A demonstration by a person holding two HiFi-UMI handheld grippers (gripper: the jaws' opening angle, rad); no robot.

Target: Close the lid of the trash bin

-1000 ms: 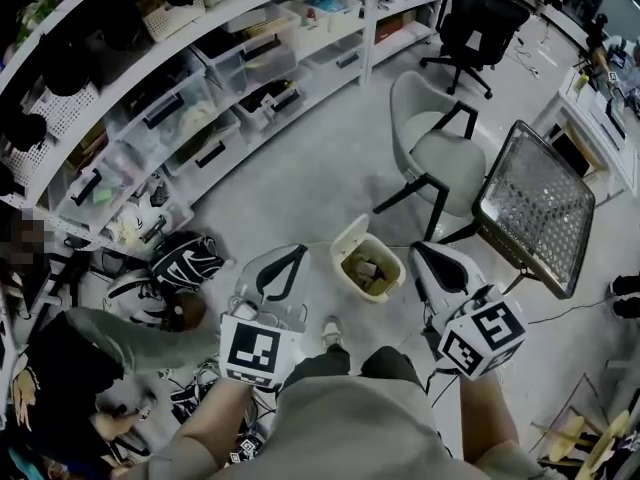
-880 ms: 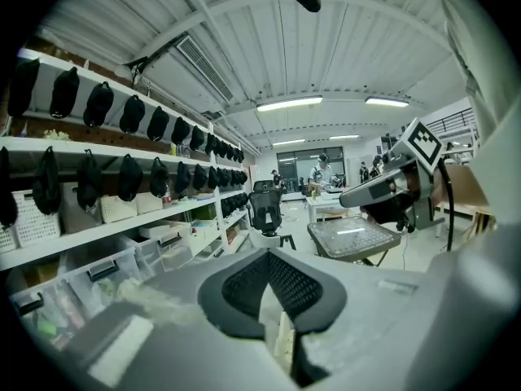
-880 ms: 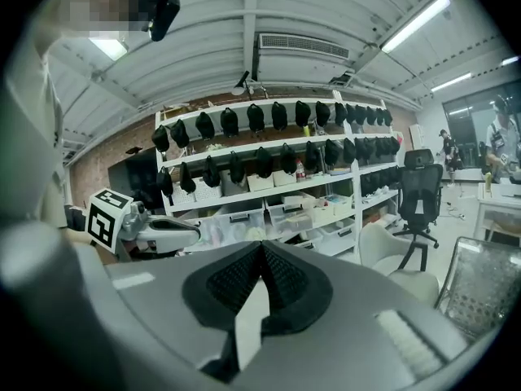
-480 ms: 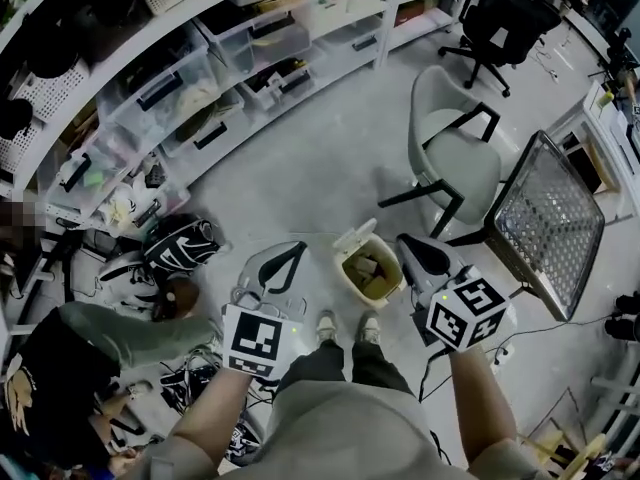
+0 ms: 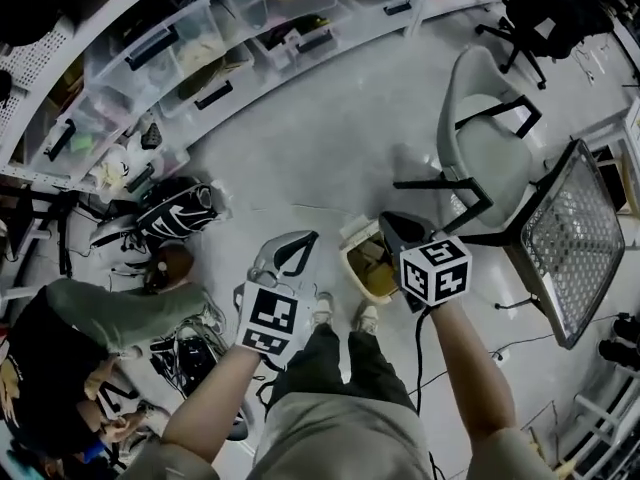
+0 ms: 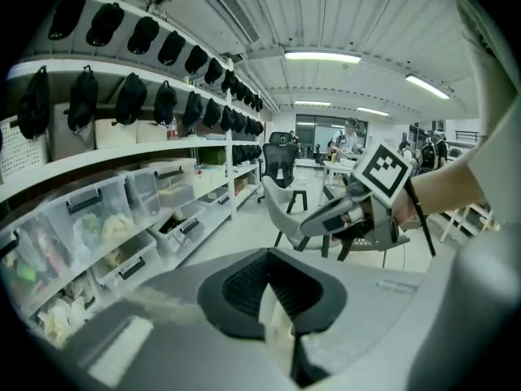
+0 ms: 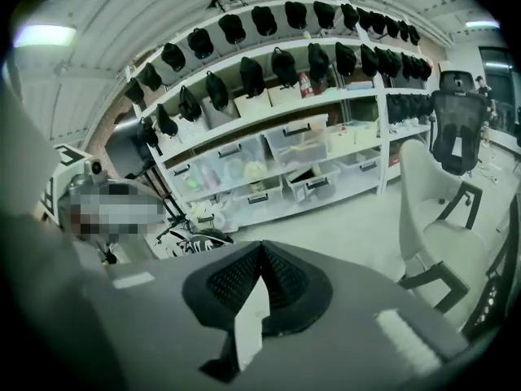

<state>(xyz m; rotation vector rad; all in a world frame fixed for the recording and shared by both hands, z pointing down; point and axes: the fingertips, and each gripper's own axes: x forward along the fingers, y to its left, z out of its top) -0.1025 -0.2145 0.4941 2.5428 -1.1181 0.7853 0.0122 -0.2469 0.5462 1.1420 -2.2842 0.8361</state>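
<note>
In the head view a small cream trash bin [image 5: 352,270] stands on the floor in front of my feet. It is open, with scraps inside, and its lid [image 5: 354,231] is tipped up at the far left side. My right gripper [image 5: 392,224] hovers over the bin's right rim, jaws shut and empty. My left gripper [image 5: 304,241] hangs just left of the bin, also shut on nothing. The left gripper view shows its own shut jaws [image 6: 267,259] and the right gripper [image 6: 346,217] beyond them. In the right gripper view the jaws [image 7: 259,252] are shut; the bin is hidden there.
A grey chair [image 5: 488,148] stands beyond the bin and a mesh-topped table [image 5: 585,233] is at right. Shelves with plastic boxes [image 5: 190,43] run along the back. A black bag [image 5: 175,213], cables [image 5: 185,353] and a crouching person [image 5: 60,358] fill the left floor.
I have stepped closer to the bin. The right gripper moved left, from beside the bin to over its right rim. The left gripper rose slightly toward the bin.
</note>
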